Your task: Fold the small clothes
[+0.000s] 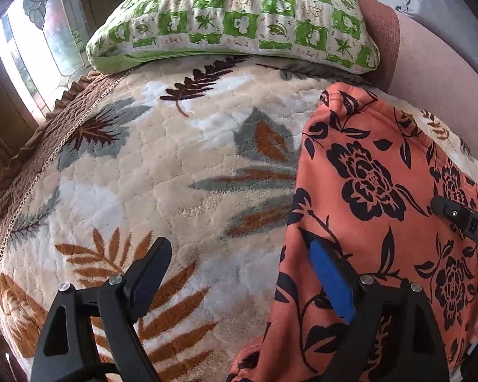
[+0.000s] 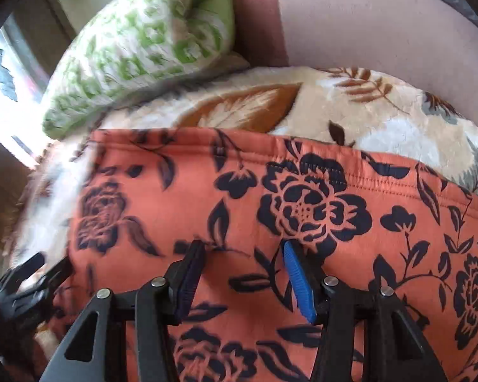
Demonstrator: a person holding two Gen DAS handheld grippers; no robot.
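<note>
On the leaf-print blanket (image 1: 162,172), the orange floral garment (image 1: 366,191) lies flat, right of centre, below the green pillow (image 1: 232,19). Your left gripper (image 1: 239,273) straddles its left edge, jaws apart, nothing held, likely set for an edge pinch. Right gripper (image 2: 242,273) hovers over mid-cloth, also spread, empty.

Bed (image 1: 181,165) fills view, plush cream blanket, brown and grey leaf print, quilted brown ruffled border (image 1: 32,156) along left edge. Green-and-white checked pillow (image 1: 239,19) at head, resting on blanket. Behind it, padded headboard (image 1: 430,73), mauve with darker brown band. Left side, leaded stained-glass window (image 1: 38,41), strong daylight pouring in, glare washing out panes. Grey fabric (image 1: 446,6) bunched at top right corner.
</note>
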